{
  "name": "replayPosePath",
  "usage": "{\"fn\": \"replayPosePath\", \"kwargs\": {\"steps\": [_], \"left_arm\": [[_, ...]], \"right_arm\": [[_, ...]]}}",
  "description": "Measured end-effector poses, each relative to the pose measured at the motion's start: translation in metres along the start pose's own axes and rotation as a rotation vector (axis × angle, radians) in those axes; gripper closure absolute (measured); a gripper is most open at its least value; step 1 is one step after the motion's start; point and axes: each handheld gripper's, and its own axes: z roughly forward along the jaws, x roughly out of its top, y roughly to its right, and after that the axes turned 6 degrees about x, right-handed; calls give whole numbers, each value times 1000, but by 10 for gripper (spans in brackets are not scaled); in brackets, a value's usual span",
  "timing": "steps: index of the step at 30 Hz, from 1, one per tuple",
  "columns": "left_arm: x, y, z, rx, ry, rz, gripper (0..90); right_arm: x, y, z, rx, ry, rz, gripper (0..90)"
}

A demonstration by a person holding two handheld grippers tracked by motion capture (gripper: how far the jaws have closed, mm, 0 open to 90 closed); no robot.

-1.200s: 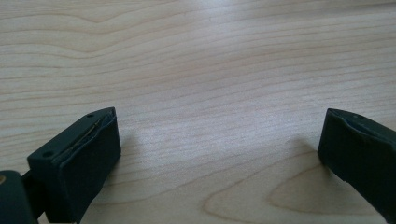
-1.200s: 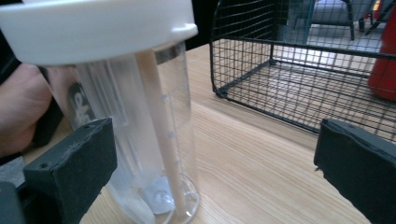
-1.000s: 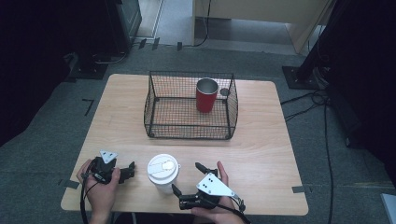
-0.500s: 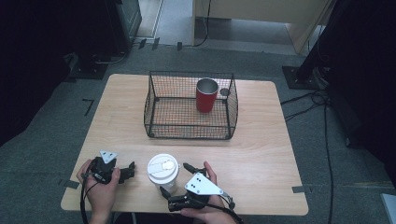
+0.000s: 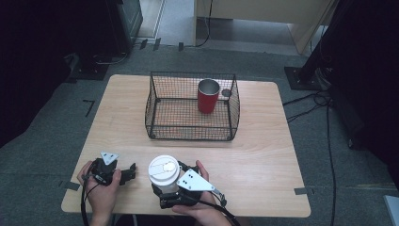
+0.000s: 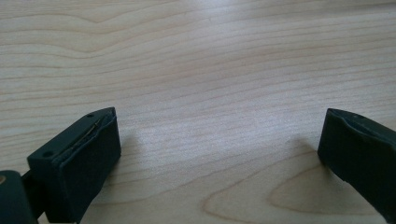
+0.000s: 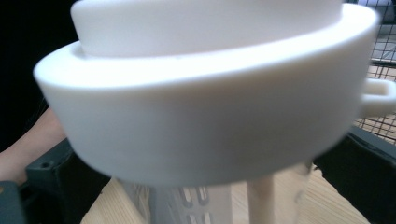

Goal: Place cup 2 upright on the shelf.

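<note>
High view: a lidded cup [image 5: 164, 173] is standing upright near the front edge of the surface [image 5: 263, 155], with the right gripper [image 5: 170, 188] straddling its base, far nearer than the left gripper [image 5: 130, 171], which is resting just to its left. A wire basket [image 5: 192, 133] holding a red cup [image 5: 208, 96] is sitting beyond. Left gripper view: jaws are gaping wide over bare wood. Right gripper view: the white lid [image 7: 210, 93] is looming between both jaws; whether they are clenching yet cannot be told.
</note>
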Motion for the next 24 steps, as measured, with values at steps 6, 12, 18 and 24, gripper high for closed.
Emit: {"fn": "replayPosePath", "kwargs": {"steps": [6,12,18,24], "left_arm": [[0,0,0,0,1,-2,0],[0,0,0,0,1,-1,0],[0,0,0,0,1,-2,0],[0,0,0,0,1,-2,0]], "right_arm": [[0,-2,7,-17,-4,-5,73],[1,-4,11,-27,-4,-26,140],[2,-4,10,-33,-1,-46,151],[8,0,6,-27,34,-21,160]]}}
